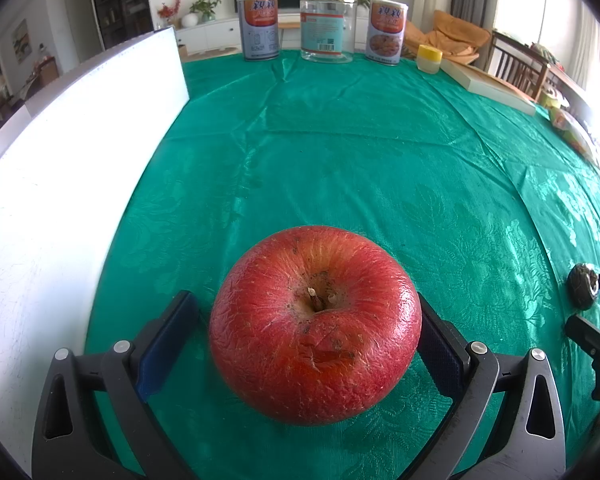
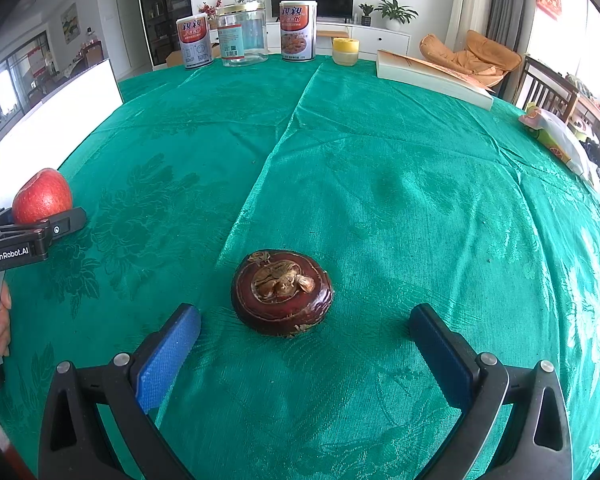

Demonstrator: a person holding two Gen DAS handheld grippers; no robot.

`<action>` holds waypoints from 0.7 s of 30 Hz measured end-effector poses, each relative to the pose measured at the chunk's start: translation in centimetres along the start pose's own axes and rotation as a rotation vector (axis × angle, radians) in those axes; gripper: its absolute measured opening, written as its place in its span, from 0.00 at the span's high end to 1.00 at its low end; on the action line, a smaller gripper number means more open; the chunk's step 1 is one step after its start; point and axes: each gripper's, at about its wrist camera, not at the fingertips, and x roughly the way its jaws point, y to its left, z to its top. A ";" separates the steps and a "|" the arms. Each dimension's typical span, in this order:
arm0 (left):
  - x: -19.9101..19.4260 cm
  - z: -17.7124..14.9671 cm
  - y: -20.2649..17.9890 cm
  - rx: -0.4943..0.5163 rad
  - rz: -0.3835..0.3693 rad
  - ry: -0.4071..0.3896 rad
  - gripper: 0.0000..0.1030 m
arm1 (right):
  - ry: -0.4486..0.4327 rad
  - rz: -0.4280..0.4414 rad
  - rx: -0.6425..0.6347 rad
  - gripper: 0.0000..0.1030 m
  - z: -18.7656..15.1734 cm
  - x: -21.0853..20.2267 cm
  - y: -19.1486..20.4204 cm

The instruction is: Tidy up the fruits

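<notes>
- Left claw (image 1: 314, 332) is clamped on a red apple (image 1: 315, 324).
- Right claw (image 2: 306, 344) stands apart around a dark brown water chestnut (image 2: 282, 292) on the green tabletop (image 2: 380, 184).

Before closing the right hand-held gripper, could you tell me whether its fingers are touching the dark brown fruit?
Apart. The right wrist view shows green cloth between each finger and the dark brown fruit.

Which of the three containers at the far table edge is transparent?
The middle one, the glass jar with a gold lid. The two cans beside it are opaque, with printed labels.
</notes>
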 end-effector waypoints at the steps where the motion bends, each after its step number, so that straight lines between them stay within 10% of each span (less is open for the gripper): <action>1: 0.0 0.0 0.0 0.000 0.000 0.000 0.01 | 0.000 -0.001 0.005 0.00 0.0 0.0 0.0; 21: 0.0 0.0 0.0 0.000 0.001 0.000 0.01 | 0.001 -0.001 0.006 0.00 0.0 0.1 -0.1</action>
